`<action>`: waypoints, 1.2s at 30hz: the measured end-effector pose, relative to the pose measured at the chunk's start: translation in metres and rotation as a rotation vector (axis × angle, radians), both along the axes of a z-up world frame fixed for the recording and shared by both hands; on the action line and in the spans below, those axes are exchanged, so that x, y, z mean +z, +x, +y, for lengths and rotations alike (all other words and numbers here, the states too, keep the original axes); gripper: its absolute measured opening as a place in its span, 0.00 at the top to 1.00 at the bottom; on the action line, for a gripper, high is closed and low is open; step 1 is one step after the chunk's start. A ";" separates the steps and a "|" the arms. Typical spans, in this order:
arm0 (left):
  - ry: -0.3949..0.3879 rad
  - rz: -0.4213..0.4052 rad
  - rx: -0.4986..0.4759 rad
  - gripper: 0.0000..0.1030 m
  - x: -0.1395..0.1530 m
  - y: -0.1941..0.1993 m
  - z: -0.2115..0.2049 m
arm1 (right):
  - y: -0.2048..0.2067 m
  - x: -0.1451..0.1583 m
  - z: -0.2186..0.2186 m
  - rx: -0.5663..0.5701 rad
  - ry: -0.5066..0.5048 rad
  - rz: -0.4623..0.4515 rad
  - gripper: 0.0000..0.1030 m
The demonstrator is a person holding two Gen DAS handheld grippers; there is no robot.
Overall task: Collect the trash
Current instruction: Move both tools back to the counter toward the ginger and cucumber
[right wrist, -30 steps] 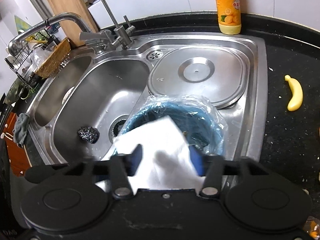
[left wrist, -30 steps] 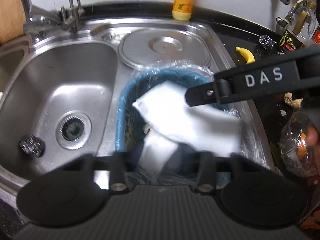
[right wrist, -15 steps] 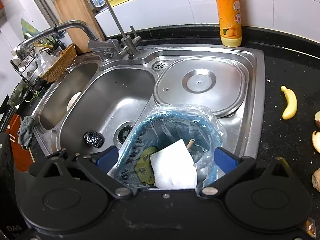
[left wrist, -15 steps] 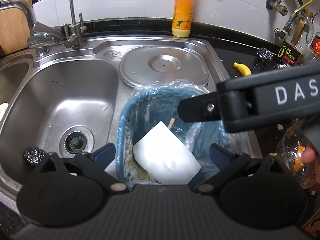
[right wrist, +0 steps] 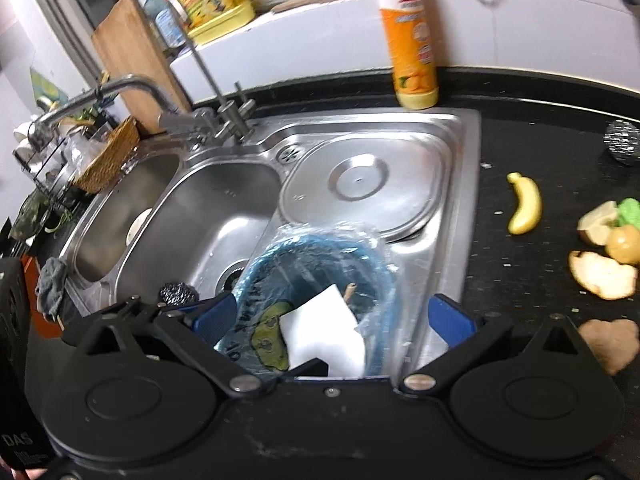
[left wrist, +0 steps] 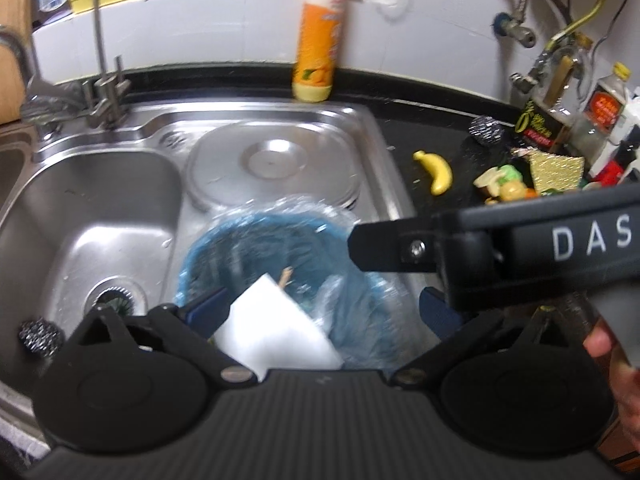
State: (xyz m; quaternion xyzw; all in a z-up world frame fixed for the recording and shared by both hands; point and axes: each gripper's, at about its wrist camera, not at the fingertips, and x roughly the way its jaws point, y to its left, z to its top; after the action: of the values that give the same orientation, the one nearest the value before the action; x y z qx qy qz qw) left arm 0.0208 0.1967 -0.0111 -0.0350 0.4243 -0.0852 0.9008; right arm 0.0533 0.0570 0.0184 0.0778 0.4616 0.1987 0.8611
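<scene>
White paper (right wrist: 324, 340) lies inside blue lined bin (right wrist: 372, 256), lower centre of frame; left gripper (left wrist: 320, 312) and right gripper (right wrist: 336, 316) both gape, empty; banana (right wrist: 524, 208) and food scraps (right wrist: 604, 276) remain on tabletop (right wrist: 520, 140), right side; collecting only partly done.

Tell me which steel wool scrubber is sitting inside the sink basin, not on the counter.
The steel wool scrubber beside the drain, left of the blue trash bin. The other steel wool scrubber sits on the black countertop, beyond the banana.
</scene>
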 end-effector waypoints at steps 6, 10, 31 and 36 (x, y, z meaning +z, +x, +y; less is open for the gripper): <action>-0.026 -0.019 -0.049 0.00 0.012 0.009 -0.038 | -0.008 0.011 -0.043 -0.084 0.004 -0.022 0.00; -0.026 -0.019 -0.090 0.00 0.017 0.016 -0.072 | -0.013 0.015 -0.081 -0.142 0.003 -0.026 0.00; 0.124 0.079 -0.219 0.01 -0.017 0.055 -0.227 | -0.020 -0.025 -0.280 -0.362 0.095 0.031 0.28; 0.159 0.108 -0.207 0.11 -0.025 0.061 -0.240 | -0.010 -0.036 -0.279 -0.287 0.089 0.033 0.42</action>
State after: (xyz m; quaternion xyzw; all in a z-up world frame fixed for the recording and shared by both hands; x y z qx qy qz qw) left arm 0.0823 -0.0432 -0.0361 0.0760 0.4790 -0.1420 0.8629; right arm 0.0434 -0.2223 -0.0174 0.1841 0.4504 0.0927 0.8687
